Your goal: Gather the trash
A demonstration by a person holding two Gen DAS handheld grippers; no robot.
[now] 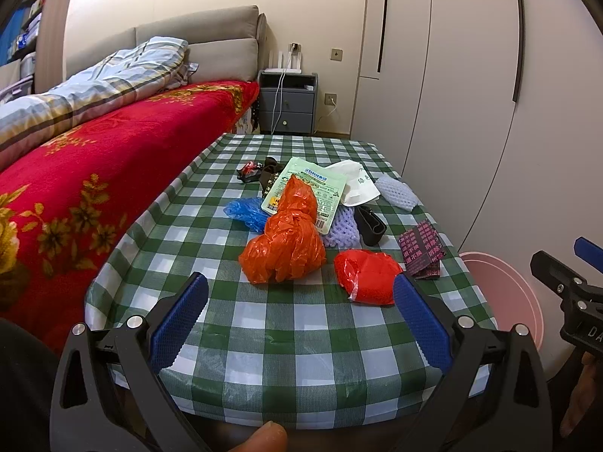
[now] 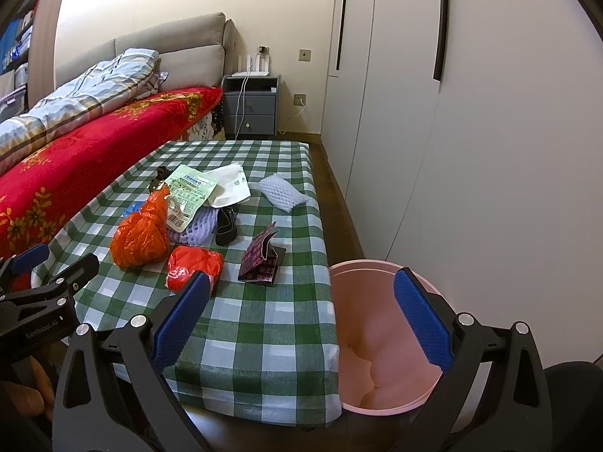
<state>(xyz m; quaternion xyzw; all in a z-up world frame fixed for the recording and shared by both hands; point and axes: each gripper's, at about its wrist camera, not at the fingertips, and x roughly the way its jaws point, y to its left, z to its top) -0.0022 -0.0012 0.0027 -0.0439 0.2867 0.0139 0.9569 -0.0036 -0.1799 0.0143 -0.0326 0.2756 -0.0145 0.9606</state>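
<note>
Trash lies on a green checked table (image 1: 286,342) (image 2: 264,324): an orange plastic bag (image 1: 286,241) (image 2: 141,233), a red bag (image 1: 363,275) (image 2: 192,267), a blue bag (image 1: 245,213), a green packet (image 1: 307,192) (image 2: 188,192), white paper (image 1: 354,182) (image 2: 231,184), white foam net (image 1: 397,190) (image 2: 282,190), a purple foam net (image 1: 341,228), a dark patterned wrapper (image 1: 424,250) (image 2: 262,260) and a black pouch (image 1: 371,226) (image 2: 226,226). A pink bin (image 2: 380,342) (image 1: 508,293) stands at the table's right. My left gripper (image 1: 301,301) is open over the near table edge. My right gripper (image 2: 301,301) is open, its right finger above the bin.
A bed with a red blanket (image 1: 94,173) runs along the table's left side. A grey nightstand (image 1: 288,103) stands beyond the table. White wardrobe doors (image 2: 471,132) line the right, with a strip of floor between them and the table.
</note>
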